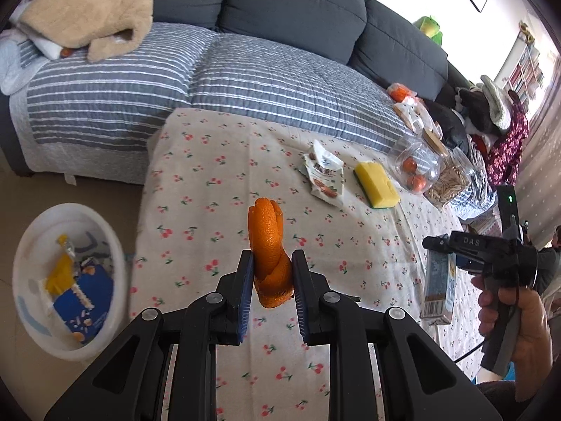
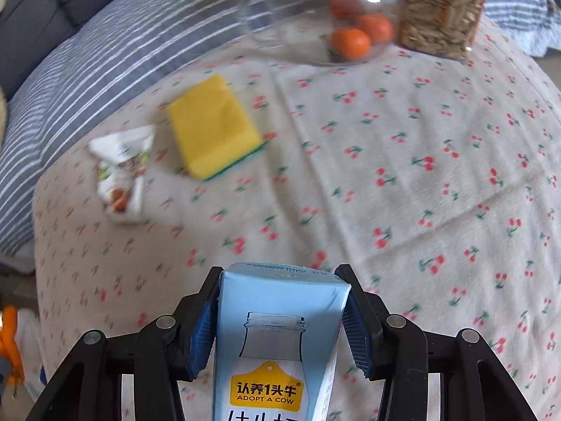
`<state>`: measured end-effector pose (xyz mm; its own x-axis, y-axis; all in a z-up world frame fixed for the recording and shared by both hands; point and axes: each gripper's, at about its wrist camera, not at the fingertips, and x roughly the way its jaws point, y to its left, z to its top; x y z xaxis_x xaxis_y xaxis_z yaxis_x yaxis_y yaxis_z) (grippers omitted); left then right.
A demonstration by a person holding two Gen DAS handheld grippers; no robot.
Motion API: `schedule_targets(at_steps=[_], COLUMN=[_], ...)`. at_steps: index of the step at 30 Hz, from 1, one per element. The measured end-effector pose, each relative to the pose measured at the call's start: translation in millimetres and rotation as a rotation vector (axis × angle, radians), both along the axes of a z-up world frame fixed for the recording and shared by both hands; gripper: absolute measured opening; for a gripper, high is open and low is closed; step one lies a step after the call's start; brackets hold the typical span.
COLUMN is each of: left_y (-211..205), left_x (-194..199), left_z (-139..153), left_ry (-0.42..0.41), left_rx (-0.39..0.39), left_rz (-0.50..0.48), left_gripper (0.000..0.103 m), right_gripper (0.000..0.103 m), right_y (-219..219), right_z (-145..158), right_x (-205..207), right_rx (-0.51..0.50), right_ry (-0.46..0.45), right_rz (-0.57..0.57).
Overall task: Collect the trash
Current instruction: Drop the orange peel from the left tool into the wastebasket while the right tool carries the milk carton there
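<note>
My left gripper (image 1: 272, 270) is shut on a curl of orange peel (image 1: 268, 242), held above the cherry-print cloth (image 1: 217, 175). A white bin (image 1: 115, 245) with wrappers inside stands on the floor at lower left. My right gripper (image 2: 280, 301) is shut on a light-blue milk carton (image 2: 280, 322), which shows in the left wrist view as the carton (image 1: 436, 287) hanging under that gripper (image 1: 441, 249), held by a hand (image 1: 519, 319). A crumpled white snack wrapper (image 1: 324, 175) (image 2: 121, 172) lies on the cloth beside a yellow sponge (image 1: 377, 184) (image 2: 214, 124).
A clear jar with oranges (image 1: 415, 166) (image 2: 350, 35) and a jar of seeds (image 1: 452, 179) (image 2: 441, 10) stand at the cloth's far edge. Behind is a grey sofa with a striped cover (image 1: 245, 73), a beige blanket (image 1: 91, 7) and heaped clothes (image 1: 491, 119).
</note>
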<state>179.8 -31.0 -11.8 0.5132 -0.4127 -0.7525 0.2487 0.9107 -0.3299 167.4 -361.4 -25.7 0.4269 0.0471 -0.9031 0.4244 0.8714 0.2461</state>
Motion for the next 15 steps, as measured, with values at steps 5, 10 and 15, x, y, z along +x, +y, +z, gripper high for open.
schedule_targets(at_steps=[5,10,15], left_y=[38.8,81.8,125.1], left_x=[-11.7,-19.9,-22.6], left_z=[4.3,-0.7,-10.6], left_ry=[-0.013,-0.009,0.002], left_rx=[-0.002,0.013,0.039], left_rz=[0.051,0.110,0.182], left_gripper=[0.023,0.023,0.023], right_gripper=[0.055,0.055,0.055], right_y=[39.0,82.0,118.8], right_z=[-0.6,7.1,8.0], right_x=[-7.6,-2.4,0.6], right_rx=[0.064,0.040,0.029], right_ry=[-0.014,-0.057,-0.075], right_rz=[0.096,0.203,0.286])
